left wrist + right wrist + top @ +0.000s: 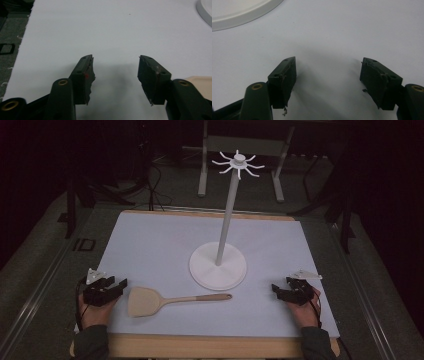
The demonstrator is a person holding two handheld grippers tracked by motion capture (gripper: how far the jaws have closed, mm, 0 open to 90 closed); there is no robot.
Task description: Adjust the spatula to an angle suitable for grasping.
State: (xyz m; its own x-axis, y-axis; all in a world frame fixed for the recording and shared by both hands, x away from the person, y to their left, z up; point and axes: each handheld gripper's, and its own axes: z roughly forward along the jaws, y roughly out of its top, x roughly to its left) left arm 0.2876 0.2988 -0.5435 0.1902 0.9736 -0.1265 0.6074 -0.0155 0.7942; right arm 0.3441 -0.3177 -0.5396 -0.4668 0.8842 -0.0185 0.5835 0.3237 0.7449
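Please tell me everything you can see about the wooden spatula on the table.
The wooden spatula is pale, of light wood as it looks, with a broad flat blade at its left end and a slim handle running right, its tip slightly darker. It lies flat on the white table cover, near the front edge, just in front of the white stand's round base. Nothing grips it; the left gripper is beside the blade, apart.

— What is seen of the table [150,240]?
— A matt, smooth white sheet is laid over a wooden edge.
— And the spatula [165,300]?
— Pale wood, smoothly finished. The stand [218,266] looks like white plastic, faintly glossy.
— The gripper pads [87,77]?
— Dull black rubber is seen, rough and frayed at the edges, with brass-coloured metal rivets.
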